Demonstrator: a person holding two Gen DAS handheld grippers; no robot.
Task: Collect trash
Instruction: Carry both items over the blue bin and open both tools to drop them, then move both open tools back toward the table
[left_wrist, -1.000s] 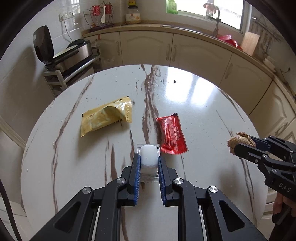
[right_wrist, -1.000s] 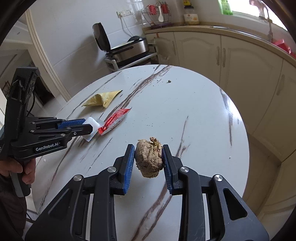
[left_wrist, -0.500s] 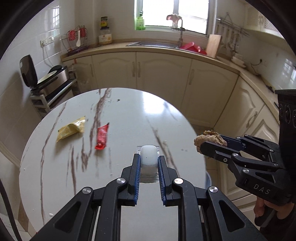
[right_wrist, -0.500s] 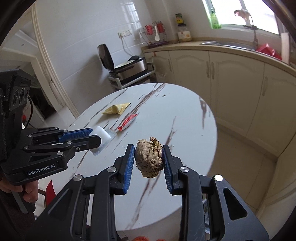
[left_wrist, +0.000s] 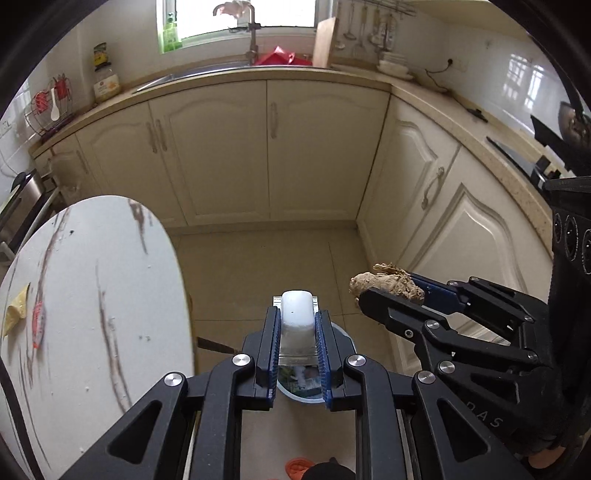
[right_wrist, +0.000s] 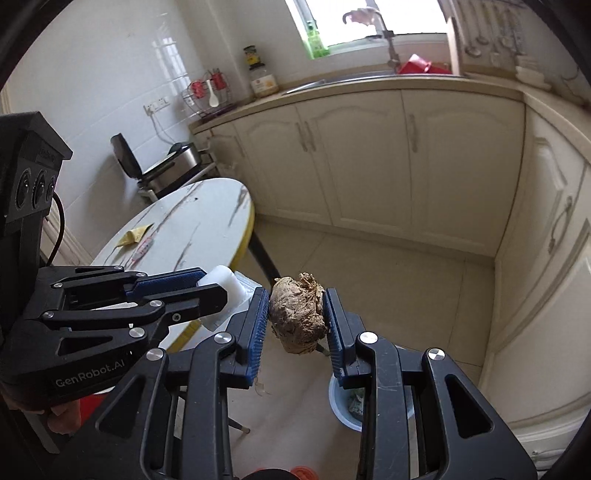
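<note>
Left gripper (left_wrist: 296, 325): jaws clamped on a smooth white plastic cup (left_wrist: 296, 312). Right gripper (right_wrist: 297, 317): jaws clamped on a crumpled brown paper wad (right_wrist: 298, 314).

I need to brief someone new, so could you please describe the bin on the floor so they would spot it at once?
Start at the round marble table and look down at the tiled floor beside it, toward the corner cabinets. There stands a small round pale-blue bin, already holding some paper scraps. It is the only open container on the floor, and sits partly hidden below the fingers of both hand-held grippers.
</note>
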